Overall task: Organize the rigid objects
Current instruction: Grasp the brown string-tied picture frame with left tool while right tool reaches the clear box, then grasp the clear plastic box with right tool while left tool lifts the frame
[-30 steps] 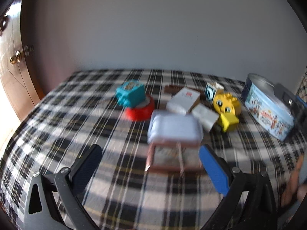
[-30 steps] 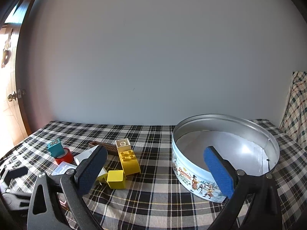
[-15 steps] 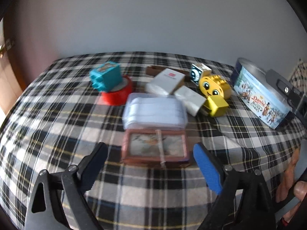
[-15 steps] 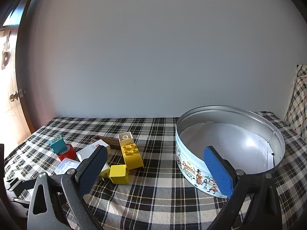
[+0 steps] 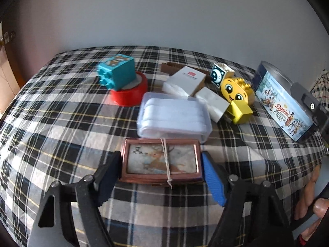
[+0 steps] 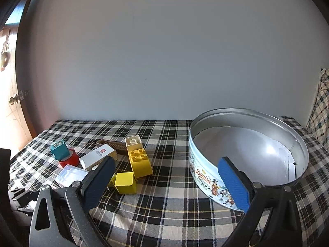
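My left gripper (image 5: 160, 173) has its two pads against the short sides of a brown deer-picture box (image 5: 161, 161) tied with a rubber band, lying on the plaid cloth. Behind it sit a clear plastic case (image 5: 174, 117), a white carton (image 5: 185, 80), a yellow face brick (image 5: 236, 92), a teal brick (image 5: 117, 74) on a red tape roll (image 5: 131, 94). My right gripper (image 6: 166, 183) is open and empty, low over the cloth, just left of the open round cookie tin (image 6: 248, 158). The tin also shows in the left wrist view (image 5: 281, 100).
A brown comb (image 6: 115, 144) lies behind the white carton (image 6: 98, 156). Yellow bricks (image 6: 137, 160) lie between the pile and the tin. A grey wall stands behind the bed; a wooden door (image 6: 10, 111) is at the left; a plaid pillow (image 6: 320, 107) at the right.
My left gripper moved forward and down and closed its pads in around the deer-picture box. My right gripper drifted slightly; the tin looks a little closer.
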Available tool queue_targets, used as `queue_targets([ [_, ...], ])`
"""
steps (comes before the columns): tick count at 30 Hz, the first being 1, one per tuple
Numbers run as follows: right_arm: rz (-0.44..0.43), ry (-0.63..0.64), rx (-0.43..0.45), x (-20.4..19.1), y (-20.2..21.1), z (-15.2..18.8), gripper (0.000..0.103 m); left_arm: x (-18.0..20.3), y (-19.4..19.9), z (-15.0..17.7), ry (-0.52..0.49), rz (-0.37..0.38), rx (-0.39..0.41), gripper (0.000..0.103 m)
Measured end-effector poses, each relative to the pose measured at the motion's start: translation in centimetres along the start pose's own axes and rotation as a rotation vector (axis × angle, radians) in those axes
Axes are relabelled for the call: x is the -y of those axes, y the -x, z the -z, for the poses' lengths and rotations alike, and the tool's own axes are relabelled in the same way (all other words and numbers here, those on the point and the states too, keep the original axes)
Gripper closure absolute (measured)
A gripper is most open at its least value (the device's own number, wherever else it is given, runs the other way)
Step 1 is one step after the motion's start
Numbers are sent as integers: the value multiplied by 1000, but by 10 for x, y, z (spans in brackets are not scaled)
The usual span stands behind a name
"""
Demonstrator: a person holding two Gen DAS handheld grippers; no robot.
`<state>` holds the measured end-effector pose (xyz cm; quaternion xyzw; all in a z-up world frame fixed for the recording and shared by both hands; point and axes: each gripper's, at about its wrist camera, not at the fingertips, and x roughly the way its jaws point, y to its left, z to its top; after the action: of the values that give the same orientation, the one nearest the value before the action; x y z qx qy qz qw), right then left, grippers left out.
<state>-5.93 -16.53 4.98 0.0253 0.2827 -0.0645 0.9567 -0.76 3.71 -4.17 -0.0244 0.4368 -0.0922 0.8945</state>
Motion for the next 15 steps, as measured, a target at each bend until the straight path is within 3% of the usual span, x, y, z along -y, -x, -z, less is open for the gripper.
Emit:
queue_targets([
  [8,5,37,-66,-4,-15,4,2,-18,21,6,19,-15,69,26],
  [10,-13,45,-111,-5,-23,7,10,-23,25,6,23,-20,85,26],
  [12,-58,48,-144,-9,-28,8,26,-31,30,5,43,-14,98,26],
  [15,-160,32,-158,-15,-27,11,30,-42,36,3,58,-33,122,26],
])
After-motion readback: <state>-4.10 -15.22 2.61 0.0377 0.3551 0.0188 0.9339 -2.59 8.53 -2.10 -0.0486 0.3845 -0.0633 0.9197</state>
